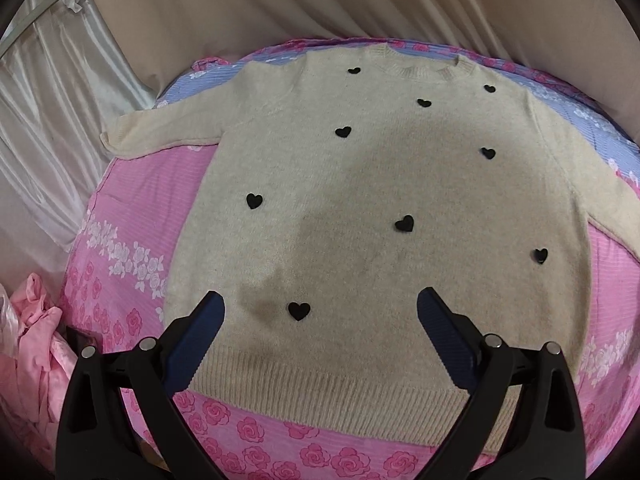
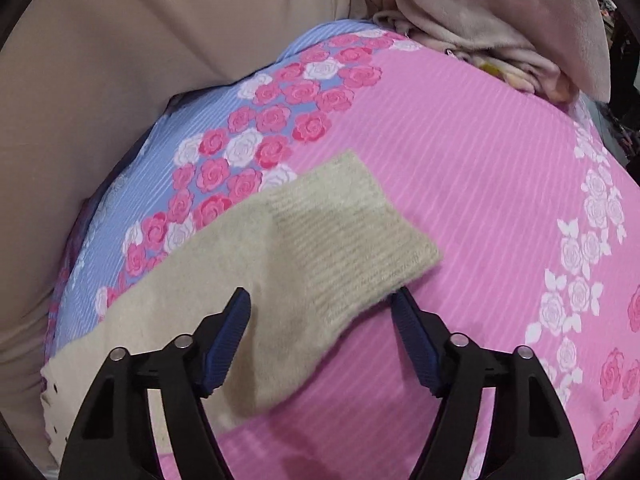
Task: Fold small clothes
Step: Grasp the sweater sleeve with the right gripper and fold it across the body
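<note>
While the sweater (image 1: pixel 380 208) lies flat, both grippers (image 1: pixel 320 312) (image 2: pixel 320 312) hover spread above it.

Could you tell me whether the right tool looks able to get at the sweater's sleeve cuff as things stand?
Probably yes. The right tool is open with the sleeve lying flat between its fingers, the cuff just ahead on the bedspread. Nothing covers or blocks the cuff.

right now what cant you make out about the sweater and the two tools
- Sweater: right sleeve end cut off by the left wrist view's edge.
- Hem: corners hidden behind the left tool.
- Cuff: right wrist view; whether the right tool touches it is unclear.
- Pile behind: too cropped to identify.
</note>
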